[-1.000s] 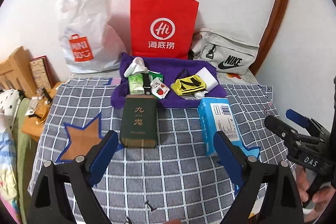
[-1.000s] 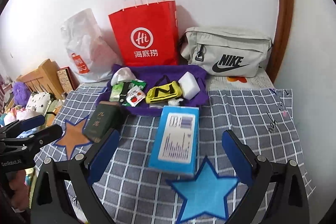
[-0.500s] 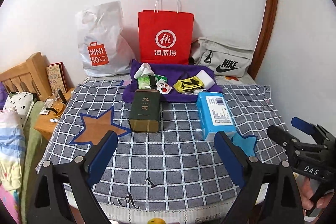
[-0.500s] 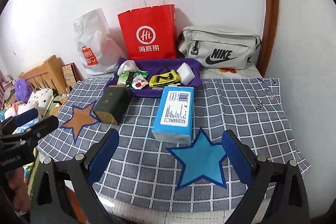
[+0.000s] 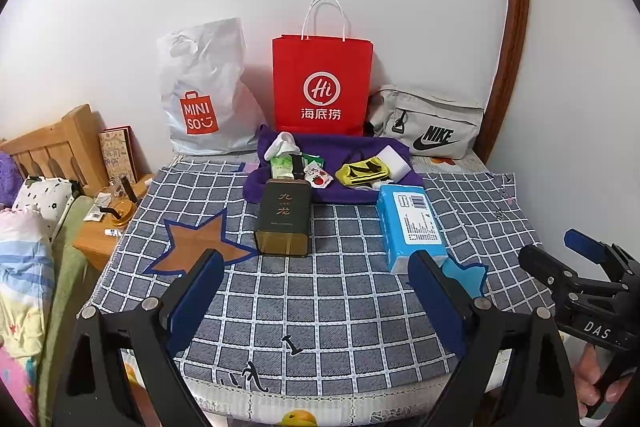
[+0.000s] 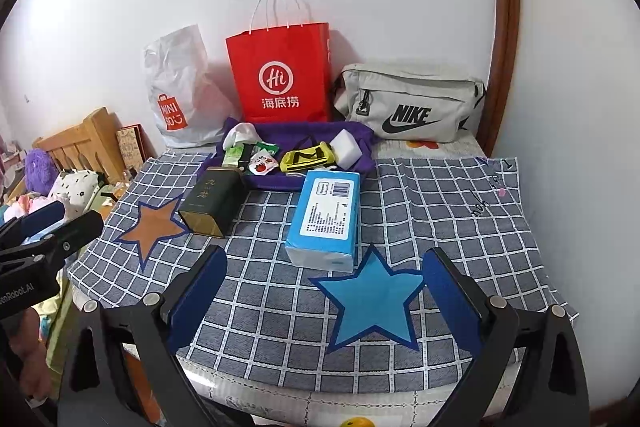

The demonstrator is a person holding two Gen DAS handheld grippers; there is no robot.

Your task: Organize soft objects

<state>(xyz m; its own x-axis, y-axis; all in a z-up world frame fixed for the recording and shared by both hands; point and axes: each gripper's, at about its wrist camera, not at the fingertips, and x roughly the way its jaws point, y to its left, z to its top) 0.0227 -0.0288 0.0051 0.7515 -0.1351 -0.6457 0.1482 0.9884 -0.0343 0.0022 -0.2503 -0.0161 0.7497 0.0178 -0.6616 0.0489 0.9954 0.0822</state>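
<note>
Left gripper [image 5: 316,291]: lower middle of its own view, fingers spread wide, nothing between them. Hangs over the near edge of the checked cloth [image 5: 320,307].

Right gripper [image 6: 324,287]: lower middle of its view, likewise wide apart and empty, framing the blue star [image 6: 372,299].

Tissue pack [image 6: 326,215]: centre of the right view, lying flat just behind the blue star. Probably light, and it should squash under pressure; its film wrap may slip. Best taken across the short width, near the middle.

Green tin [image 5: 285,217]: centre of the left view, beside the brown star [image 5: 200,243]. Looks rigid, so likely not one to sort.

Purple cloth [image 5: 360,191]: above centre, carrying a yellow sock [image 5: 362,173], a white sponge [image 5: 394,161] and small packets. The sock will be limp; pinch a bunched fold.

View differences: the left view hides most of the blue star behind its finger; the right view shows it whole. Each view catches the other gripper at its outer edge.
</note>
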